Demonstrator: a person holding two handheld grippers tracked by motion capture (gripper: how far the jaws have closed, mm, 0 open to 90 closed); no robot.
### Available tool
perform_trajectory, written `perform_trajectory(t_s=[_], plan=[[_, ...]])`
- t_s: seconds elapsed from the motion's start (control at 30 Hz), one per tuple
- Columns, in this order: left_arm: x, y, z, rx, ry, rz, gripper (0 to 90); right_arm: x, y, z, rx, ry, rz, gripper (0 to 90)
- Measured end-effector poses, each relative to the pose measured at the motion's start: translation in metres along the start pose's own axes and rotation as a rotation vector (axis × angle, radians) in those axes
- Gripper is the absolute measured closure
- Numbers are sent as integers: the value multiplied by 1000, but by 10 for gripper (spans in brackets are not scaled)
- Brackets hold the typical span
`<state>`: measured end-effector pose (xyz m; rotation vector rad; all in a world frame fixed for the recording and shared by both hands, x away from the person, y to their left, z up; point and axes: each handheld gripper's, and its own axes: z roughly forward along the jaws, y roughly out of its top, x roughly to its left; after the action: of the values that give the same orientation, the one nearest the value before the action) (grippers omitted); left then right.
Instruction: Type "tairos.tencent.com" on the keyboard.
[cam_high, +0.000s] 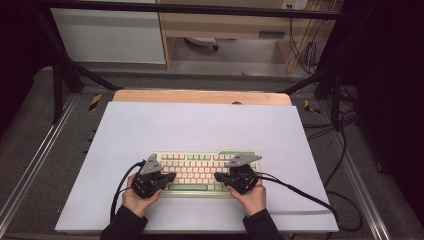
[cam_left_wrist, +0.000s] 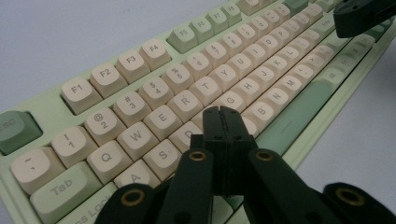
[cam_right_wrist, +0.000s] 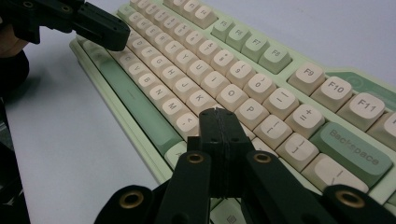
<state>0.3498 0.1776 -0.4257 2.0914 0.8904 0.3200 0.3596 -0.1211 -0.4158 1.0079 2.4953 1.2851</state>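
Keyboard (cam_high: 202, 171): pale green case, cream keycaps, green accents.

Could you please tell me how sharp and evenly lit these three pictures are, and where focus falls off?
High view: the white mat is evenly lit while the room's edges fall dark, and the keyboard legends are too small to read. Left gripper view: near keys are crisp, far keys soften, and the left gripper blurs at the bottom. Right gripper view: Backspace reads clearly, far rows blur, right gripper dark.
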Motion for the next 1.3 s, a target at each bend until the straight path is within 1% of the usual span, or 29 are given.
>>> perform_trajectory(t_s=[0.1,0.23,0.67,0.83,0.93,1.0,1.3], plan=[[-1,0,2,6,-3,3,900,-1,-1,0,0,-1,6,900],[-1,-2,4,16,-6,3,900,-1,-1,0,3,0,2,900],[-3,-4,8,19,-11,12,900,-3,-2,-2,0,0,3,900],[-3,-3,7,18,-10,13,900,-3,-2,-2,-1,-1,2,900],[-3,-3,5,6,-14,14,900,-3,-2,-2,-2,-2,3,900],[-2,-2,3,6,-8,18,900,-3,-2,-2,-2,-1,2,900],[1,-2,-3,-5,-1,11,900,-3,-2,-2,0,-2,6,900]])
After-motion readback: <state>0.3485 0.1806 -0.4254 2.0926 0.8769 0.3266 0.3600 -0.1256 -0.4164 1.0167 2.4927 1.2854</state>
